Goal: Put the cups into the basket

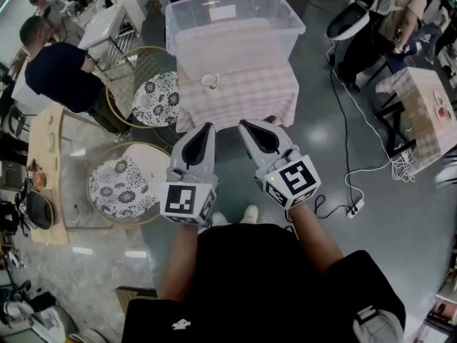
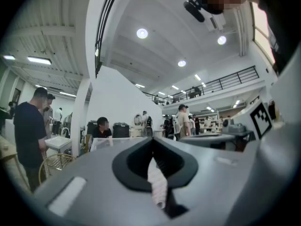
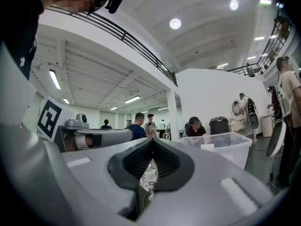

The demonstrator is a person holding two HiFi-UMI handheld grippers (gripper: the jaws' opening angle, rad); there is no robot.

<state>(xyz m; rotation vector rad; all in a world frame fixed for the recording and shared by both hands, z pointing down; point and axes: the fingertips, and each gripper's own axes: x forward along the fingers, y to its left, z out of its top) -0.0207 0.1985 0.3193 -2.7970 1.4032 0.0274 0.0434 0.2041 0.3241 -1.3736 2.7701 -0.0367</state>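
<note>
Nothing looks done yet: one cup [image 1: 209, 81] stands on the worktop [image 1: 250, 95] just in front of the clear basket [image 1: 235, 36], which seems empty. The left gripper [image 1: 208, 126] and right gripper [image 1: 245, 123] hover well short of the basket, fingers closed on nothing.

1 small pale cup [image 1: 209, 81] stands upright, mouth up, on the checked cloth of the desk [image 1: 243, 102], just in front of the basket [image 1: 235, 20]. It may have a handle, though it is too small to tell. The basket is a large, clear, rectangular plastic tub, open-topped, at the desk's far end.
</note>
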